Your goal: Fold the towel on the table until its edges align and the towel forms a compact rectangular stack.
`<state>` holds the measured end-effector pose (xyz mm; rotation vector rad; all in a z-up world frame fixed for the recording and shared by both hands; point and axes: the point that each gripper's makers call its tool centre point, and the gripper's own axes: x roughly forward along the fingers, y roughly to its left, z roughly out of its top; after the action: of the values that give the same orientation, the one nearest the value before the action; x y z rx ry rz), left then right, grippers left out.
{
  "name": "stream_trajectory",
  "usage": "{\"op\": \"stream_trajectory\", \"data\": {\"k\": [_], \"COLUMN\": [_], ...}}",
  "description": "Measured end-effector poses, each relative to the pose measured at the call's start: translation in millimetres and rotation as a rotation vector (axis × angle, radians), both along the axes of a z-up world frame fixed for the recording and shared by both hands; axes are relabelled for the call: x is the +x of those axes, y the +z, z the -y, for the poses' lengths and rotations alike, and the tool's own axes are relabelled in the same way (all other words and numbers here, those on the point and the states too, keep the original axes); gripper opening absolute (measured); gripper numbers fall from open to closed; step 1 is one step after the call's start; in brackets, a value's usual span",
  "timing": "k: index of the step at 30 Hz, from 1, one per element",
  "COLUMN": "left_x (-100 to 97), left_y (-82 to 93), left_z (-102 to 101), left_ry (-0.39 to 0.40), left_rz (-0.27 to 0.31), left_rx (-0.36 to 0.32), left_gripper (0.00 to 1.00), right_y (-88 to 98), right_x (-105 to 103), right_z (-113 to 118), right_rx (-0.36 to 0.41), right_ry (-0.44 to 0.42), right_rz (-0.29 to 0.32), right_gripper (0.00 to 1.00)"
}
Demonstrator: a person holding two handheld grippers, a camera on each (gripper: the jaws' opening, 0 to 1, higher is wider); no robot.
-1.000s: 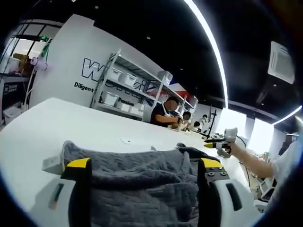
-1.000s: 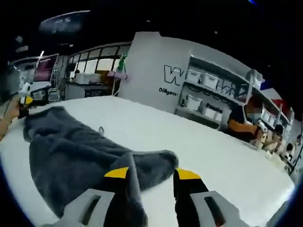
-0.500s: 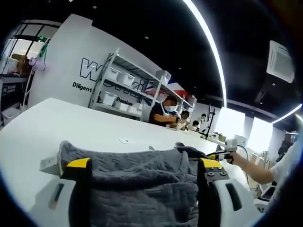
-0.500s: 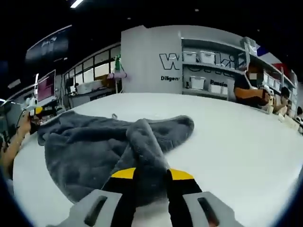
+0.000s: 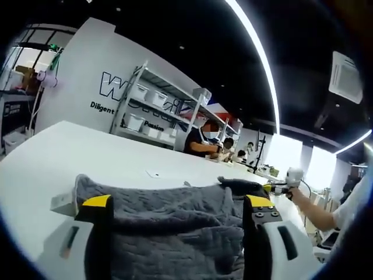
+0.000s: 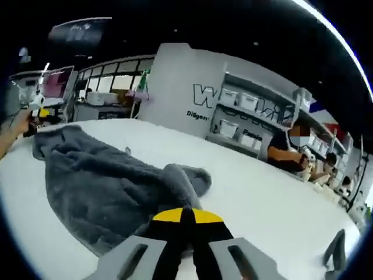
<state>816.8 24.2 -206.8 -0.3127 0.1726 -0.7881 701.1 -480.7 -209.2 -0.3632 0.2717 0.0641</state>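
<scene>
Now both grippers hold the grey towel over the white table.

Right gripper (image 6: 182, 217) is clenched on a bunched towel (image 6: 111, 186) fold; the pinch itself is hidden. Left gripper (image 5: 178, 201) stands wide, towel draped between its jaws, seemingly gripped; lower cloth is cut off. Table (image 6: 262, 192) stretches beyond.

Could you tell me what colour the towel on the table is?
Dark grey towel; clearest in the right gripper view.

Towel (image 6: 105, 186) on the table (image 6: 262, 192), shelving (image 5: 157, 114) behind it, seated person (image 5: 201, 140) beside shelving
</scene>
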Motion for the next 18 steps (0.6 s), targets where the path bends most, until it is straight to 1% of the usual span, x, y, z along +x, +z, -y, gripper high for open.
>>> {"op": "stream_trajectory", "data": {"k": [2,4,8,10,12,16,18], "left_x": [0.2,-0.7,-1.0,-0.8,-1.1,-1.1,-0.5], "left_y": [0.0,-0.2,0.2,0.3,-0.5,-1.1,-1.7], "left_z": [0.2,1.1,1.6,1.4,1.2,0.7,0.2], "left_ry": [0.002,0.000,-0.001,-0.001,0.000,0.003,0.004], "left_rz": [-0.002,-0.004,-0.004,-0.005,-0.007,-0.010,-0.013], "left_rx": [-0.002,-0.006,-0.004,-0.006,-0.004,-0.004,-0.002], "left_gripper": [0.96,0.96,0.96,0.96,0.96,0.96,0.96], "right_y": [6.8,7.6,-3.0,-15.2,-25.3,-39.2,-47.0], "right_x": [-10.7,-22.8,-36.7,-46.6,-54.5,-66.4,-71.4], "right_z": [11.3,25.9,46.3,57.6,67.9,81.2,90.1], "right_rx": [-0.091,-0.150,-0.151,-0.164,-0.200,-0.272,-0.314], "right_ry": [-0.040,-0.096,-0.153,-0.192,-0.226,-0.270,-0.294], "right_rz": [-0.001,-0.014,-0.050,-0.091,-0.129,-0.191,-0.235], "right_gripper": [0.04,0.04,0.04,0.04,0.04,0.04,0.04]}}
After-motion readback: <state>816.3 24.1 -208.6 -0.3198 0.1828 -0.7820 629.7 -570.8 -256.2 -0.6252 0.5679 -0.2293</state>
